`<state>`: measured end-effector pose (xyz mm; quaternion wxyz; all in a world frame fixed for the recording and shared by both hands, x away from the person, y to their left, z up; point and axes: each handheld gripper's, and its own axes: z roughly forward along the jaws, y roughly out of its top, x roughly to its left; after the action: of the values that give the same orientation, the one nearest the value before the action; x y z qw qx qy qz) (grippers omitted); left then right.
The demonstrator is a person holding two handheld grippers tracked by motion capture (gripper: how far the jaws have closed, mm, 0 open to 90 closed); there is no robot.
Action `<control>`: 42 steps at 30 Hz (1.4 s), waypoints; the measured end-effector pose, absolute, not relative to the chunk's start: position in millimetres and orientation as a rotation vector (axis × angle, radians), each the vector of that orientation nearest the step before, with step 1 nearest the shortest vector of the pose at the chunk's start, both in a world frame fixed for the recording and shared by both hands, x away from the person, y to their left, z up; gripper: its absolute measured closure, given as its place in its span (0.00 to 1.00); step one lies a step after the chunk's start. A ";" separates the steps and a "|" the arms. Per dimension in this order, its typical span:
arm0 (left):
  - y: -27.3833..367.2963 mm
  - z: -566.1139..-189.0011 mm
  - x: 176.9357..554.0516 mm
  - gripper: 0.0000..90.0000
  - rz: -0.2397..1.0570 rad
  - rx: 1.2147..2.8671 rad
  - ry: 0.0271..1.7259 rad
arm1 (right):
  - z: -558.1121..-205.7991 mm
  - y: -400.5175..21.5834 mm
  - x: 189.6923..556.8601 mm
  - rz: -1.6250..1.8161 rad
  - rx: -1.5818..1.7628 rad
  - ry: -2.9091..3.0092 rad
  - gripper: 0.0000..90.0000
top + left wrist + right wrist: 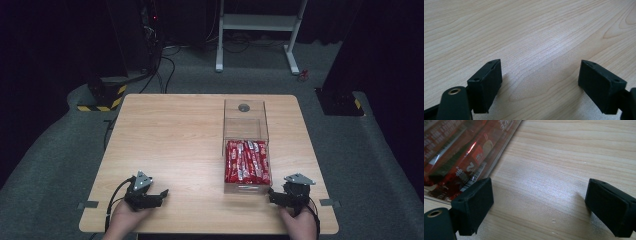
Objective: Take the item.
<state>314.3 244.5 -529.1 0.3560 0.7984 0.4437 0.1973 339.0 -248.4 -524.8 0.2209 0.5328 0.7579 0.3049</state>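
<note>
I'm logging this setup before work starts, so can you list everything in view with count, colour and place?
table: one, light wood, centre of the high view.
clear box: one, transparent, right half of the table, far part empty.
red packets: several, red with white print, packed in the box's near part.
white frame: one, on the floor beyond the table.
left gripper: one, black, near left table edge, jaws open, nothing between.
right gripper: one, black, beside the box's near corner, jaws open.
hands: two, at the bottom edge.

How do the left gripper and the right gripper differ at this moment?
The left gripper rests at the near left over bare wooden table, far from the clear box; the right gripper sits beside the box's near right corner, with red packets close to one of its fingers. Both are open, holding nothing.
</note>
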 end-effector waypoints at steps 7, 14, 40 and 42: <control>244.3 -529.1 314.0 0.22 0.512 2.061 1.150 | -524.7 -248.6 339.1 0.842 1.464 2.102 0.09; 244.3 -527.8 314.2 0.25 0.521 2.064 1.166 | -524.7 -248.1 338.7 0.844 1.465 2.103 0.09; 233.2 -508.1 306.2 0.36 0.507 1.966 1.154 | -524.7 -247.4 338.4 0.854 1.454 2.115 0.09; 230.2 -505.1 304.3 0.37 0.516 1.947 1.144 | -524.7 -247.4 338.4 0.854 1.455 2.115 0.09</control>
<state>304.3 230.2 -505.1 0.4011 0.7699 0.4525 0.2039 338.4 -247.4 -524.7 0.2164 0.5250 0.7633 0.3081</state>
